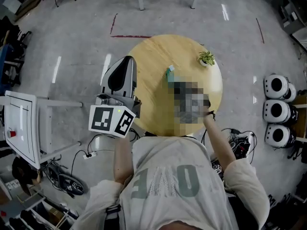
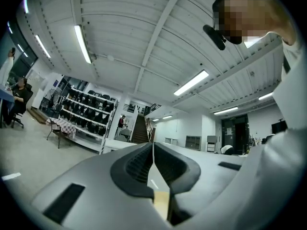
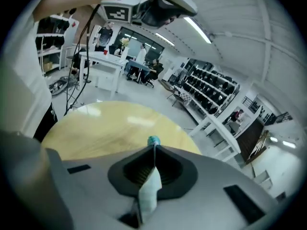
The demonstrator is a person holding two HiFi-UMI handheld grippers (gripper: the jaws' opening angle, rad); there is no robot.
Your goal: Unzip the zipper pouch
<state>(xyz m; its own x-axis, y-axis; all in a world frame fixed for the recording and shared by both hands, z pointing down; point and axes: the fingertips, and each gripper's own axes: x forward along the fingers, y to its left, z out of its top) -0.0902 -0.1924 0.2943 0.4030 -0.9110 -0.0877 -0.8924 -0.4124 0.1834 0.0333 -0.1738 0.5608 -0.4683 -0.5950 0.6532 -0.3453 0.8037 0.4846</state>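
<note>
A pale teal zipper pouch [image 1: 170,72] hangs over the round wooden table [image 1: 153,56], and my right gripper [image 3: 153,150] is shut on its fabric edge. In the right gripper view the pouch [image 3: 149,190] runs up between the closed jaws, with a teal tip poking out past them. A mosaic patch covers most of the right gripper in the head view. My left gripper [image 1: 125,60] is raised off the table's left edge, well apart from the pouch. Its jaws [image 2: 153,147] point toward the ceiling and meet at the tip, with nothing held.
A small potted plant [image 1: 207,58] stands near the table's far right rim. A white framed stand [image 1: 21,123] is on the floor at the left. Three white round devices [image 1: 278,111] sit on the floor at the right, and cables [image 1: 237,140] lie near my feet.
</note>
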